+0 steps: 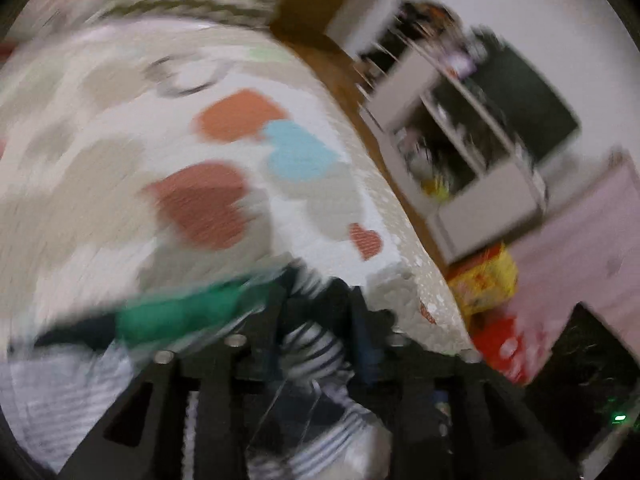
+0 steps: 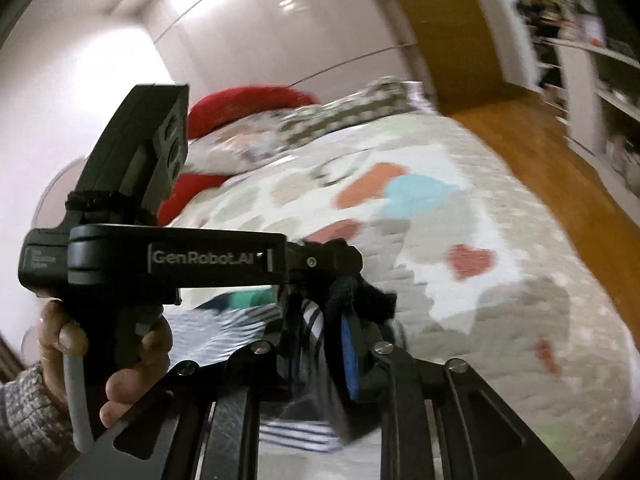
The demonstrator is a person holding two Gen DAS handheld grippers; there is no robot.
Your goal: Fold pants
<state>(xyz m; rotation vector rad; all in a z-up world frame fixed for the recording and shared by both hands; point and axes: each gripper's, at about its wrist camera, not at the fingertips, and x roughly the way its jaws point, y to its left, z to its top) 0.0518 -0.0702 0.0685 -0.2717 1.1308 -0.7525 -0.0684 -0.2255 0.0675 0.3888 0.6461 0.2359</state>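
The pants [image 1: 312,344] are striped white and dark with navy and green patches. They hang bunched between the fingers of my left gripper [image 1: 316,320], which is shut on them above the bed. My right gripper [image 2: 320,320] is shut on the same pants [image 2: 312,320], with dark fabric wrapped over its fingertips. The left gripper's body [image 2: 160,260], held in a hand, shows close to the left in the right wrist view. Both views are blurred by motion.
The bed has a white quilt [image 1: 120,160] with coloured hearts [image 2: 440,280]. A patterned pillow [image 1: 192,0] and a red cushion [image 2: 248,100] lie at its head. Wooden floor [image 2: 540,152], a shelf unit [image 1: 460,132] and a yellow bag [image 1: 484,280] are to the right.
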